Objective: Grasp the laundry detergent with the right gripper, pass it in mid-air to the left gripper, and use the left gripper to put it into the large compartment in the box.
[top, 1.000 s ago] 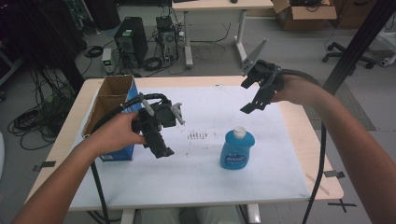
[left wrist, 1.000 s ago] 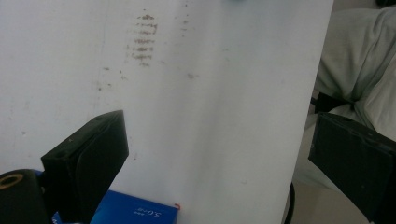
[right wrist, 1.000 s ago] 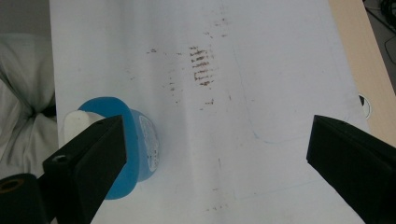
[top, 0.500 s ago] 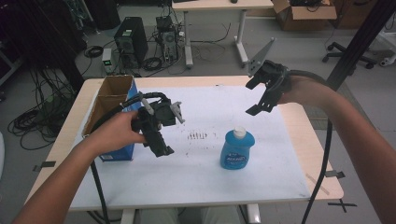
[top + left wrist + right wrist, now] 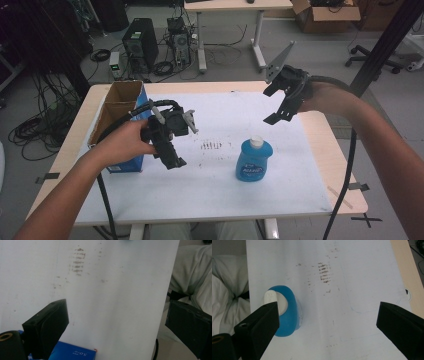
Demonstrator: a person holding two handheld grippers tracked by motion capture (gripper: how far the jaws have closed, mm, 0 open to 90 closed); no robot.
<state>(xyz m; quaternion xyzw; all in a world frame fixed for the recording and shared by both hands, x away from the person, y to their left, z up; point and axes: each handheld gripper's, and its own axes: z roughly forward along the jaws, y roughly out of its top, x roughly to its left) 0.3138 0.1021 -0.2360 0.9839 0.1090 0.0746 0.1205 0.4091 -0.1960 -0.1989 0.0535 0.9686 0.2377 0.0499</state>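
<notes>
A blue bottle [image 5: 254, 161] with a white cap stands upright on the white sheet [image 5: 225, 195], right of centre. My right gripper [image 5: 274, 105] hovers open above and behind it, held in the air over the table's right part; in the right gripper view the bottle [image 5: 288, 315] lies below, beside the left jaw, and nothing is between the jaws of the right gripper [image 5: 328, 320]. My left gripper [image 5: 175, 152] is open too, pointing down at the sheet next to an open blue cardboard box [image 5: 120, 117]. A corner of that box [image 5: 75, 353] lies under the left gripper [image 5: 117, 322].
Dark smudge marks [image 5: 212, 146] stain the sheet between the grippers. The wooden table edge [image 5: 325, 145] runs along the right. Computer towers [image 5: 137, 42], cables and another desk stand on the floor beyond. A black pole [image 5: 385, 45] rises at the right.
My right gripper has drifted slightly to the right, away from the bottle. The left gripper, the box and the bottle have stayed put.
</notes>
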